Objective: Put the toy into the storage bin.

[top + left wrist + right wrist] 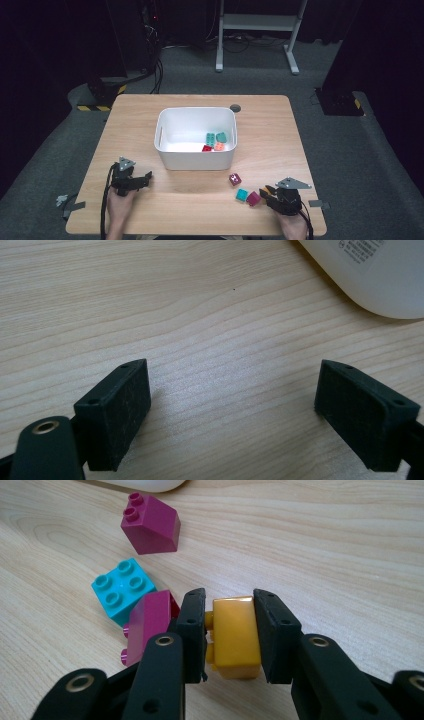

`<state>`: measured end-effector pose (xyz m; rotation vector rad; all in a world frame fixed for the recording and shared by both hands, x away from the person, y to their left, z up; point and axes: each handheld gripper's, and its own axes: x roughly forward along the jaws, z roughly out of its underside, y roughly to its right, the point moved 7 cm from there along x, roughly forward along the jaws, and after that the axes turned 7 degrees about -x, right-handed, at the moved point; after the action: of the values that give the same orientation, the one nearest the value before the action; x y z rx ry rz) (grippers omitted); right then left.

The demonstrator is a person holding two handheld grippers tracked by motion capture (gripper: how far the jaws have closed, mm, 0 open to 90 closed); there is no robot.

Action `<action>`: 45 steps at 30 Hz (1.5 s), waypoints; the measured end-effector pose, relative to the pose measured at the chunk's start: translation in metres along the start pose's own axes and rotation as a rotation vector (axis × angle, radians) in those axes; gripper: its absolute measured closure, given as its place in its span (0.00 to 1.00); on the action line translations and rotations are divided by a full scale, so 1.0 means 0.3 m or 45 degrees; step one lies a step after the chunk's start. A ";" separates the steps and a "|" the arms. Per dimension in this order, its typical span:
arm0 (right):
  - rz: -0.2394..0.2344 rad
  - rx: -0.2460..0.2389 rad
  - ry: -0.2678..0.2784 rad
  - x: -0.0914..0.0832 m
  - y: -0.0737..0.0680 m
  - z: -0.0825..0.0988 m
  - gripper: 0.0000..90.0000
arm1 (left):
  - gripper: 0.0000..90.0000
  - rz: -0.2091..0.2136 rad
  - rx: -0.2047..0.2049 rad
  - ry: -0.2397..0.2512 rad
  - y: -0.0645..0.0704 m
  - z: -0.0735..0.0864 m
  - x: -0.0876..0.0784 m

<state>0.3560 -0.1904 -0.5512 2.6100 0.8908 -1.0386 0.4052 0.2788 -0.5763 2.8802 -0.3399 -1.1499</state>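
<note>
My right gripper [231, 639] is shut on a yellow-orange brick [235, 625], both pads pressed against its sides just above the table. In the high view the right gripper [267, 193] sits near the table's front right. A magenta brick [147, 620] lies against the outside of its left jaw, with a teal brick [122, 590] beside it and a purple sloped brick [150, 525] farther off. My left gripper [232, 405] stands open over bare wood at the front left [144, 178], nothing between its pads.
A white bin [162, 127] stands mid-table and holds several bricks, among them green [210, 139], orange [219, 146] and red [206, 148]. Its corner [380, 275] shows ahead of the left gripper. The loose bricks [242, 195] lie between the bin and my right hand.
</note>
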 end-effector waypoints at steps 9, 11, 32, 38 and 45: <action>0.006 -0.022 0.038 -0.012 0.002 -0.050 0.75 | 0.16 -0.001 0.007 -0.004 -0.001 0.000 -0.001; 0.003 -0.027 0.046 -0.015 0.003 -0.062 0.75 | 0.16 0.000 0.002 -0.001 0.000 0.000 0.000; -0.089 -0.077 0.204 -0.046 -0.004 -0.256 0.75 | 0.16 -0.002 -0.001 0.000 0.000 0.000 0.000; -0.124 -0.109 0.252 -0.068 -0.020 -0.326 0.75 | 0.16 -0.002 0.000 -0.001 0.000 0.000 0.000; -0.154 -0.137 0.267 -0.063 -0.028 -0.394 0.75 | 0.16 -0.001 -0.003 0.002 0.001 0.000 0.000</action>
<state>0.4062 -0.1471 -0.4511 2.6362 1.1297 -0.7288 0.4052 0.2785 -0.5764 2.8789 -0.3372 -1.1473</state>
